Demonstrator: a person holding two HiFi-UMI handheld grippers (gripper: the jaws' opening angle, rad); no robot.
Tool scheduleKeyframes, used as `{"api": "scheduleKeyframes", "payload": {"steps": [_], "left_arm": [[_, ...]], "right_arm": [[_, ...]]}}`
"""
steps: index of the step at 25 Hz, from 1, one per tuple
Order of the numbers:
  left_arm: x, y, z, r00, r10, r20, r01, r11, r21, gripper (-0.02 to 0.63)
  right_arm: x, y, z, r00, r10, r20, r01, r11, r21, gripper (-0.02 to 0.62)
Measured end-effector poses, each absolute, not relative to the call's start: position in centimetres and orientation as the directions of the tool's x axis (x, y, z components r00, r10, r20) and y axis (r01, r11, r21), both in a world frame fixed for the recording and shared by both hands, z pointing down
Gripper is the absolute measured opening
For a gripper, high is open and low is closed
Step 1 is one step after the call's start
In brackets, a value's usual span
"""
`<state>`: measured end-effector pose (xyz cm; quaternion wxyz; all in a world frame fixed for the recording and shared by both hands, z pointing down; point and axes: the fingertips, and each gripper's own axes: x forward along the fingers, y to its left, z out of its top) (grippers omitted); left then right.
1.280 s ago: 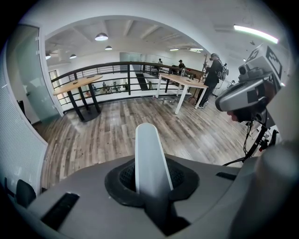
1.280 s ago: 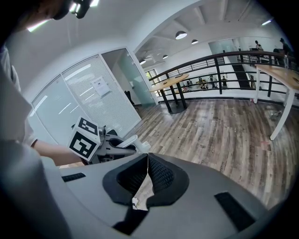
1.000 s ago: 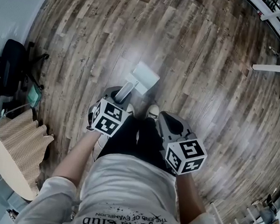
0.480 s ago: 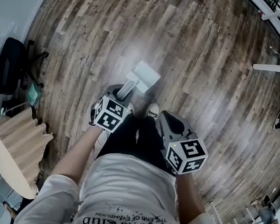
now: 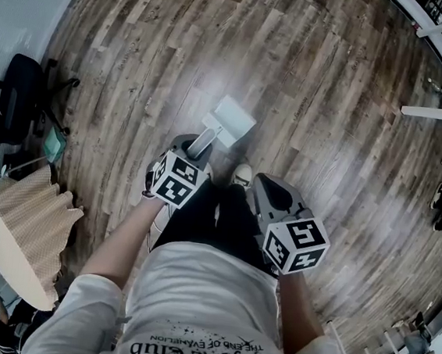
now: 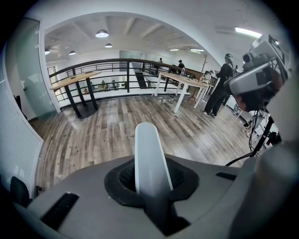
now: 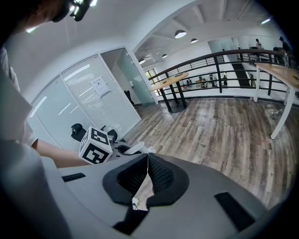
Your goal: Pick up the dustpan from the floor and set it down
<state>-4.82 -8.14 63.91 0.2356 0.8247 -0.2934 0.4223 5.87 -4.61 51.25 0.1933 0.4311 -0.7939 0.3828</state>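
Two grippers are ours: the left gripper point(image 6: 150, 177) is clamped on the dustpan point(image 5: 228, 122) handle, the pan just beyond our shoes point(image 5: 242, 173); the right gripper point(image 7: 147, 156) is closed, empty. We judge it light, stiff, smooth plastic; the handle suits best.

White T-shirt point(image 5: 200, 304), black print; dark trousers point(image 5: 201, 217); pale shoe point(image 5: 242, 174), perhaps trainer; grey left gripper point(image 5: 196, 148), right gripper point(image 5: 261, 186).
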Motion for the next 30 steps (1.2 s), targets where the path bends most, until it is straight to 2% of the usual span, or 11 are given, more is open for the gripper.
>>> {"api": "scheduleKeyframes", "payload": {"steps": [12,21,30], "left_arm": [[-5.6,-7.9,63.8,0.430,-0.275,0.860,-0.698,-0.706,0.123,0.086],[-5.6,-7.8,63.8,0.452,-0.231,0.861,-0.681,-0.714,0.166,0.206],[-5.4,-7.1,63.3,0.465,-0.205,0.861,-0.663,-0.725,0.185,0.264]], "right_arm": [[5.0,-4.8,50.7,-0.559,-0.536,0.632,-0.829,0.349,-0.437,0.026],[4.7,-4.6,50.5,-0.558,-0.538,0.631,-0.830,0.351,-0.434,0.026],[4.7,-4.5,50.1,-0.559,-0.542,0.627,-0.829,0.357,-0.430,0.026]]}}
